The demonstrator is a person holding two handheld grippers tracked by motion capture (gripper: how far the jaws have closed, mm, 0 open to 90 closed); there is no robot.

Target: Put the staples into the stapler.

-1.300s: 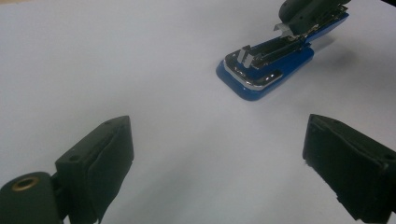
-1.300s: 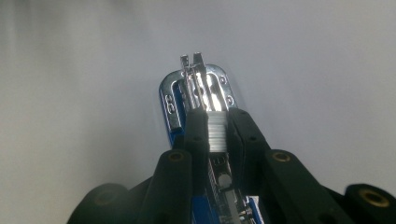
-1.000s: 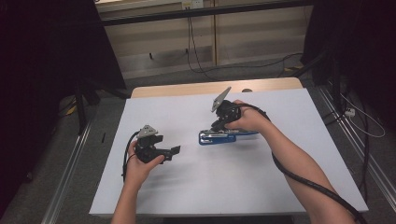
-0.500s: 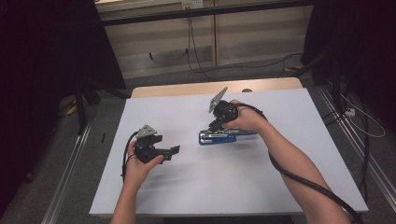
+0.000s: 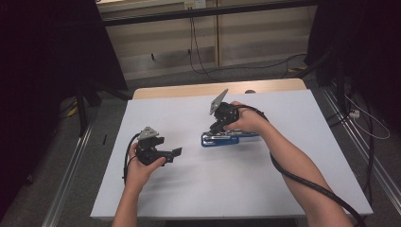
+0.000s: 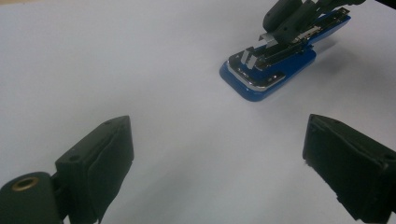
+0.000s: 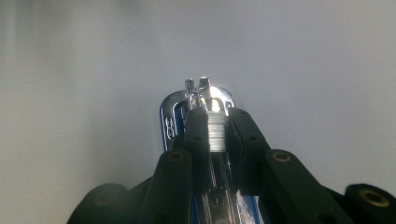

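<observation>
On the white counter [image 5: 236, 189] in front of me lies a blue stapler [image 5: 227, 138], a little right of the middle and toward the far half of the sheet, its long body running across from my left to my right. It is swung open: the blue base lies flat with its shiny metal plate at the near-left end, and the metal staple channel [image 6: 275, 51] stands exposed on top of it. That channel is the one container here, and from my right hand-held gripper view I can see a silvery strip of staples [image 7: 216, 133] sitting in it, reaching up to the front end of the stapler [image 7: 196, 100].

My right hand-held gripper [image 5: 218, 126] points down onto the stapler from above, with its grey plate tilted up behind it. Its two black jaws are drawn in close and pinch the narrow metal channel from both sides, one pad on each flank, near the front end. In my left hand-held gripper view the same grip shows far off, dark fingers [image 6: 287, 18] pressed on the silver rail above the blue base.

My left hand-held gripper [image 5: 171, 152] hangs well apart from the stapler, to its left and nearer to me, pointing level across the counter toward it. Its jaws are spread wide with nothing between them but bare white surface
</observation>
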